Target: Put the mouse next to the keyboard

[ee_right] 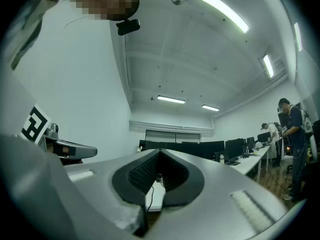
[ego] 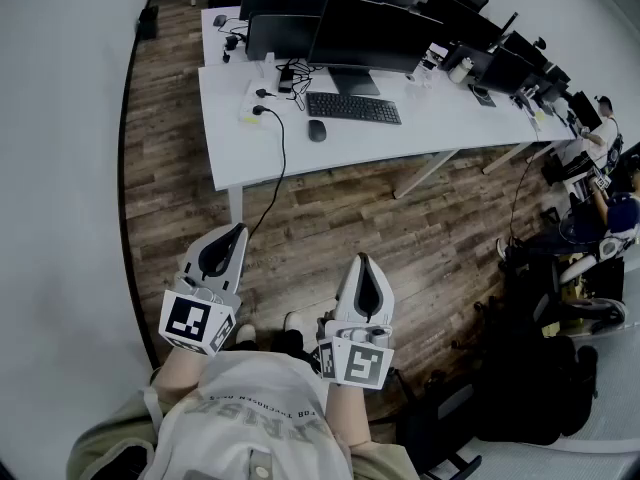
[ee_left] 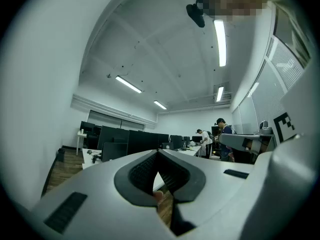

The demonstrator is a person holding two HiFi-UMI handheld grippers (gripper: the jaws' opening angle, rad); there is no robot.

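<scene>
- Lying on desk (ego: 240, 153): mouse (ego: 317, 130), long axis front-to-back, near keyboard (ego: 354, 108).
- Left gripper (ego: 238, 230): jaws pressed together, empty.
- Right gripper (ego: 362, 259): same.

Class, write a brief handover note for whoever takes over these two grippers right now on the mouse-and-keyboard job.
Left gripper: shut, empty, held low over the floor, short of the desk.
Right gripper: the same.
Mouse: on the white desk, by the keyboard's near left corner, untouched.
Done: nothing yet.
Left: step up, grasp the mouse, set it beside the keyboard.
</scene>
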